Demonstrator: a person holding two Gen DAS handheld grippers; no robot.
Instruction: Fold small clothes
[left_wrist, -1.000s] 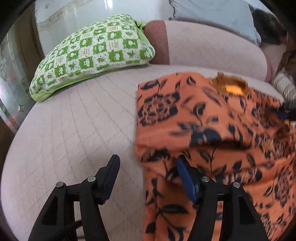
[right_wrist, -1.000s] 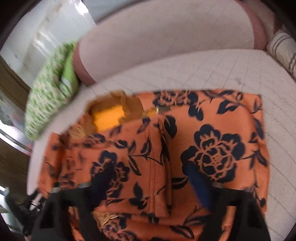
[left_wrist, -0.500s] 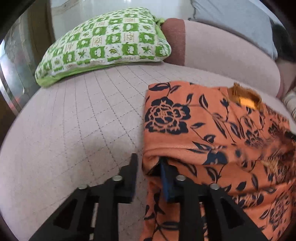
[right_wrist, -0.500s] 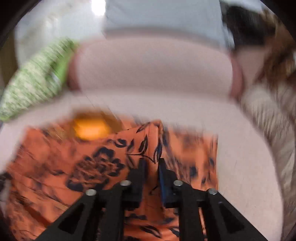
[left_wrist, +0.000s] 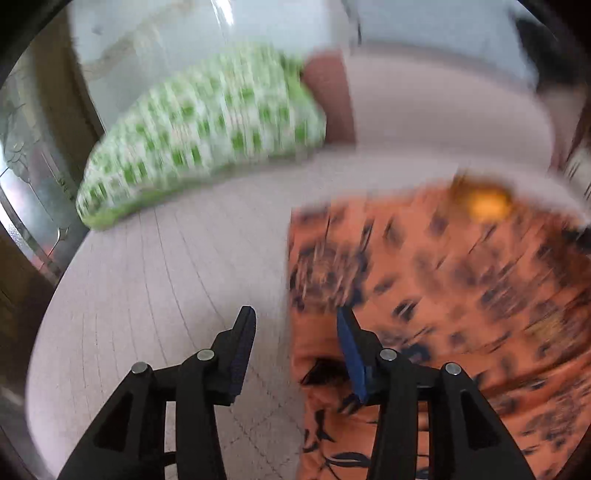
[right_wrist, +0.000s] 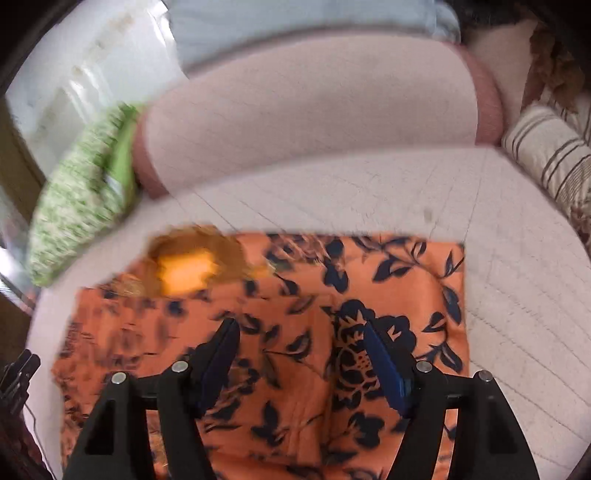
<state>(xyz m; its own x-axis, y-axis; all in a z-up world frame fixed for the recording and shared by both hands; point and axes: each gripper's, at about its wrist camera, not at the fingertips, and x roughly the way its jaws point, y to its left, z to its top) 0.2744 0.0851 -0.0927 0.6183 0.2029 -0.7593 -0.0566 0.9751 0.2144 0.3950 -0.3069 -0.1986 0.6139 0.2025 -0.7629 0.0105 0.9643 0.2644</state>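
Orange floral garment (right_wrist: 295, 332) lies partly folded on the pale quilted bed (left_wrist: 155, 295), its gold neckline toward the pink bolster (right_wrist: 314, 122) at the bed's head, with a green checked pillow (left_wrist: 207, 133) near the head's left corner. Over the garment's left edge the left gripper (left_wrist: 295, 325) hovers with jaws spreading, the edge between them but not pinched. Above the cloth's middle the right gripper (right_wrist: 299, 339) likewise has its jaws widening, grasping nothing.

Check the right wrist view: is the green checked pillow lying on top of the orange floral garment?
No, the green checked pillow lies apart from the orange floral garment, against the pink bolster, with bare bedcover between them.
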